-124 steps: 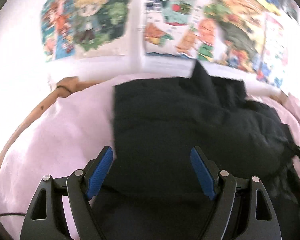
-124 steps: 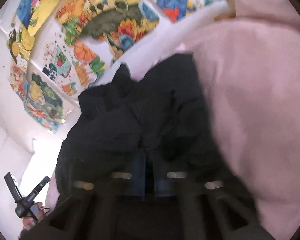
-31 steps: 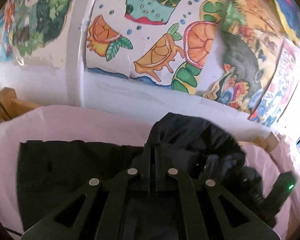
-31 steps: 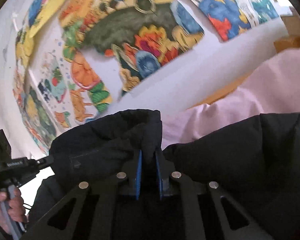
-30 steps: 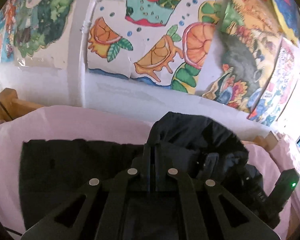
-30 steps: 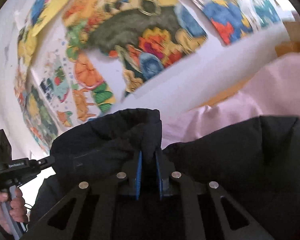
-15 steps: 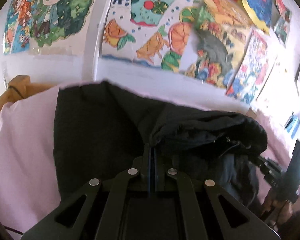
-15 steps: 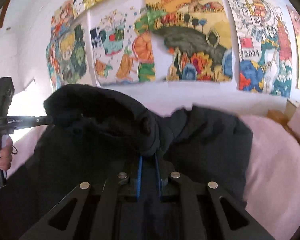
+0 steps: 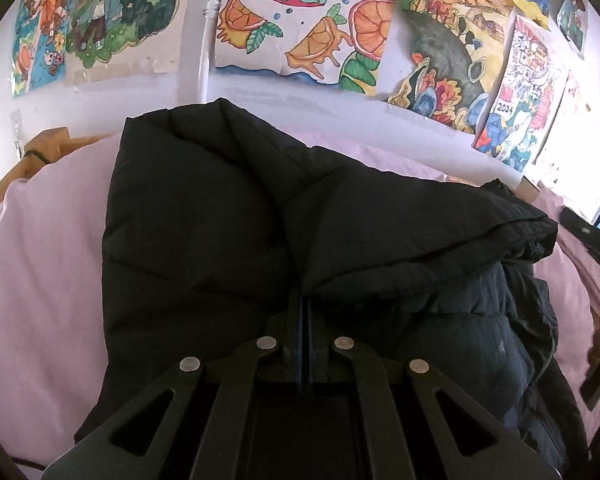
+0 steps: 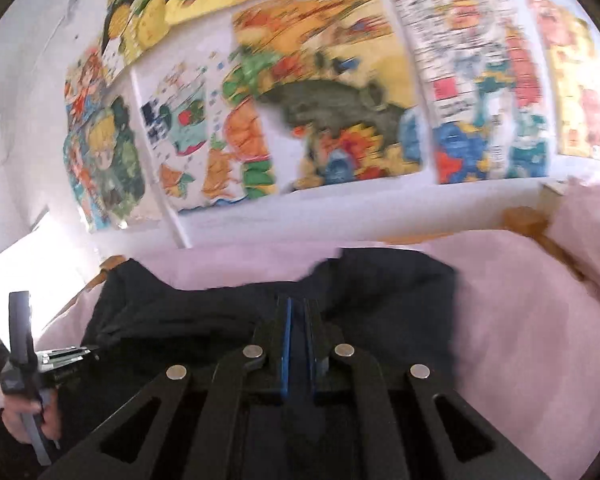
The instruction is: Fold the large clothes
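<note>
A large black puffer jacket (image 9: 227,216) lies on a pink bed sheet (image 9: 39,288). My left gripper (image 9: 303,300) is shut on a fold of the jacket, which drapes over its fingertips. In the right wrist view the jacket (image 10: 380,292) spreads flat ahead of my right gripper (image 10: 295,308), which is shut on a thin bit of its fabric. The left gripper with the hand that holds it (image 10: 23,368) shows at the lower left of that view. The right gripper's body (image 9: 592,240) shows at the right edge of the left wrist view.
A white wall with colourful posters (image 9: 312,28) stands just behind the bed. A wooden bed frame shows at the left (image 9: 47,144) and at the right (image 10: 528,220). Pink bedding (image 10: 532,320) lies to the right of the jacket.
Both grippers have come down and back with the jacket's edge, so the raised fold now lies lower over the garment. The right wrist view has swung and is blurred.
</note>
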The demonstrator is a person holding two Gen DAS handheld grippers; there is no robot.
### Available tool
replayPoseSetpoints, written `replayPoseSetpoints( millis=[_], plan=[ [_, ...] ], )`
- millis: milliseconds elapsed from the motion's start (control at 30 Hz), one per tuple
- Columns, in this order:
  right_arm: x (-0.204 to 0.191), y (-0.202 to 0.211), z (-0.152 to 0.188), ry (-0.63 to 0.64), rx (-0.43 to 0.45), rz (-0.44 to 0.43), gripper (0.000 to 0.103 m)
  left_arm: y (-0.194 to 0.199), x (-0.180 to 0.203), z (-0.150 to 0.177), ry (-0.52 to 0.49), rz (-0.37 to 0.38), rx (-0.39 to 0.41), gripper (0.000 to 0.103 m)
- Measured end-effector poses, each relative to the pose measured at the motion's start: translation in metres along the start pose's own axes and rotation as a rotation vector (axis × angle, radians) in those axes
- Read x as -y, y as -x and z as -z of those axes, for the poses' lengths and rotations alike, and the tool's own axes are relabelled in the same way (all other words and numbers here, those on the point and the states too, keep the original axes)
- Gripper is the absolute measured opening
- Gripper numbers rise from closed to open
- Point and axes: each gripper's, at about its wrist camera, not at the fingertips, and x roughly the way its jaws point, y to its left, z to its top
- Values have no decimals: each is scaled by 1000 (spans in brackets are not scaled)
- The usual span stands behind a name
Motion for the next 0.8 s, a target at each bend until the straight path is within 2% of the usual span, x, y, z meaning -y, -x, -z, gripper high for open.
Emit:
replayPoseSetpoints(
  millis=[67,133,233,300,333,400,500,567,633,733,800],
  plan=[
    [-14,-25,6,17,-68,-25,7,2,-4,0,16,27,-6,0],
    [-24,-42,19,54,-125,-7,7,7,-12,-1,51,51,-9,0],
    [-31,-51,51,149,-177,28,7,25,-24,2,73,49,-2,4],
    [-29,-52,64,176,-195,39,7,37,-29,3,69,39,22,12],
    [-27,-53,70,182,-200,44,7,44,-32,2,73,30,56,15],
    [-23,-54,75,173,-205,47,7,52,-30,-4,93,26,128,28],
    [-23,-58,78,173,-215,57,7,46,-19,-21,110,54,147,30],
    [-21,-63,81,169,-232,61,7,30,-1,-35,74,61,125,30],
    [-18,-66,86,159,-244,62,7,8,12,-45,32,12,81,30],
    [-14,-64,87,143,-237,52,7,-30,21,-55,-5,-70,-31,30],
    [-13,-56,82,132,-212,51,7,-45,20,-57,3,-80,-58,31]
  ],
)
